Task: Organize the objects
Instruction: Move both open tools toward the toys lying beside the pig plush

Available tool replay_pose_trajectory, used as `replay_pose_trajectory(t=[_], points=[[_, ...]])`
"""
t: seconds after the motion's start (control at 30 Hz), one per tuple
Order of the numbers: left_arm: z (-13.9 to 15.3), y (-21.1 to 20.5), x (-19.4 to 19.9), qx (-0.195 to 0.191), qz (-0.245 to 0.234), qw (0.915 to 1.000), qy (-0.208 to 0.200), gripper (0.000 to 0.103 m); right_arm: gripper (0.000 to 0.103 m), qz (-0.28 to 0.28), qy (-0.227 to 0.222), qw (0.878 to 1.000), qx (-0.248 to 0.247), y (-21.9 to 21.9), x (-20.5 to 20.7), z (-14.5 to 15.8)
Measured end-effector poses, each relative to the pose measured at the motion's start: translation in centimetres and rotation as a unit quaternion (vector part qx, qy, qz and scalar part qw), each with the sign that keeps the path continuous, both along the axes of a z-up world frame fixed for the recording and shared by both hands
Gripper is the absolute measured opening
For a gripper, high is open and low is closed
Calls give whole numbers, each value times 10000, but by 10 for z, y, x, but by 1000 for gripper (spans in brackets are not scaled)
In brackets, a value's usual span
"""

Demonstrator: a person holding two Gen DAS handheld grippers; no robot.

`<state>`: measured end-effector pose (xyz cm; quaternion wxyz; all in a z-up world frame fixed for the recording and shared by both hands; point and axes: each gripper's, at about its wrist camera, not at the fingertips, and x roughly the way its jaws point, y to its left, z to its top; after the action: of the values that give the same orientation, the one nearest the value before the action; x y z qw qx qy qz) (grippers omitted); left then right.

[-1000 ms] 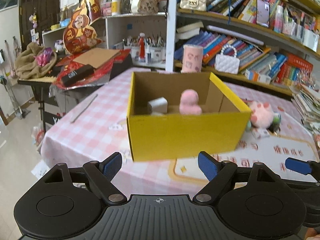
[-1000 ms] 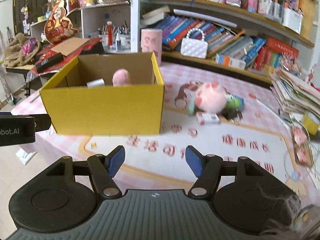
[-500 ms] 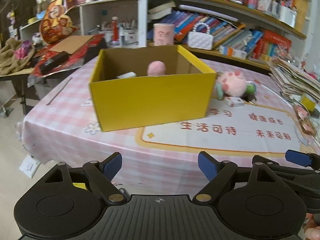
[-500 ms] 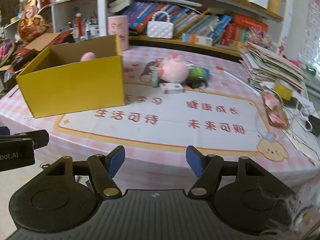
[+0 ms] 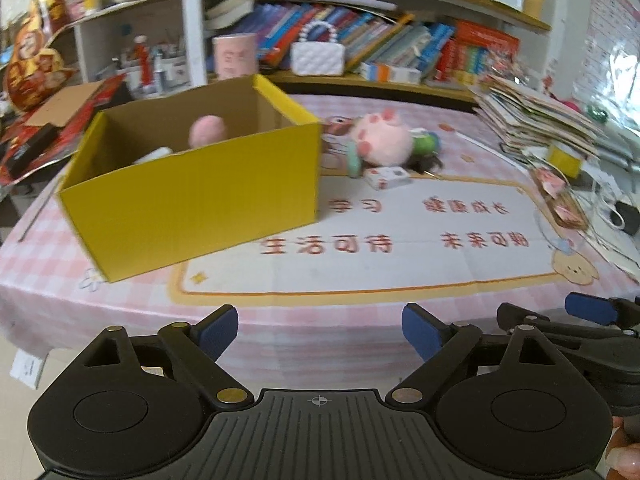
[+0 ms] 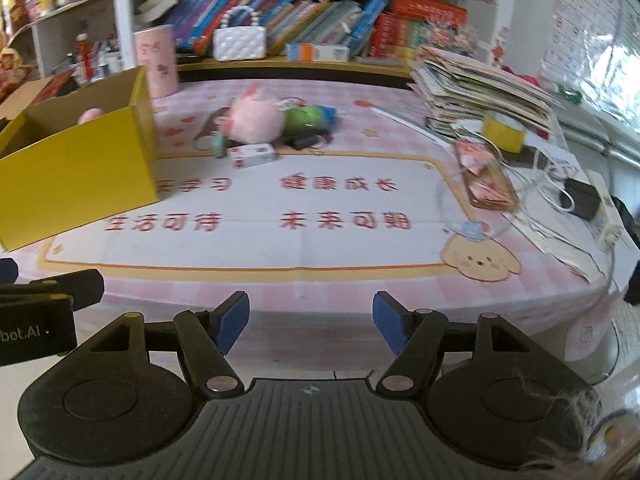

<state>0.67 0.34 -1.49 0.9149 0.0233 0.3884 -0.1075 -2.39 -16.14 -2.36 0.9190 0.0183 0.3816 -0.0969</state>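
Note:
A yellow cardboard box [image 5: 192,196] stands on the table's left part, also in the right wrist view [image 6: 76,168]. Inside it are a pink plush [image 5: 208,130] and a white item [image 5: 154,155]. To its right lie a pink plush pig [image 5: 382,138] [image 6: 256,118], a green toy [image 6: 304,117], a small white and red carton [image 5: 387,177] [image 6: 253,155] and a dark item [image 6: 306,140]. My left gripper [image 5: 320,330] is open and empty, off the table's front edge. My right gripper [image 6: 311,322] is open and empty, also in front of the table.
A white mat with red characters [image 6: 280,208] covers the pink checked tablecloth [image 5: 48,248]. A paper stack [image 6: 480,84], cables and a power strip [image 6: 588,200] crowd the right side. Bookshelves with a white handbag [image 6: 239,42] and a pink cup [image 6: 157,60] stand behind.
Both grippers have swung to the right and drawn back from the table. The box has shifted left in both views and the toys and the mat have come into view. Both stay open.

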Motion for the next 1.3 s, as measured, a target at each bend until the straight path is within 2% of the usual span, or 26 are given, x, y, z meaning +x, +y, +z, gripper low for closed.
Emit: replay_pose_trajectory(t=[0.27,0.43,0.9,1.17,1.3], points=[[-5,-43,26,14,-341,9993,130,92,68,-355,125,9993,44,-40,15,-5],[-4,-63,46,46,-341,9993,121,95,70,-301,133,9994,83,-58,35,-5],[-15,-102,99,35,80,9995,290,95,70,313,209,9992,166,-100,106,-11],[-16,-117,131,146,366,9990,225,94,69,736,29,9970,232,-123,143,-14],[-18,-124,148,190,488,9985,166,92,64,977,7,9949,264,-131,164,-20]])
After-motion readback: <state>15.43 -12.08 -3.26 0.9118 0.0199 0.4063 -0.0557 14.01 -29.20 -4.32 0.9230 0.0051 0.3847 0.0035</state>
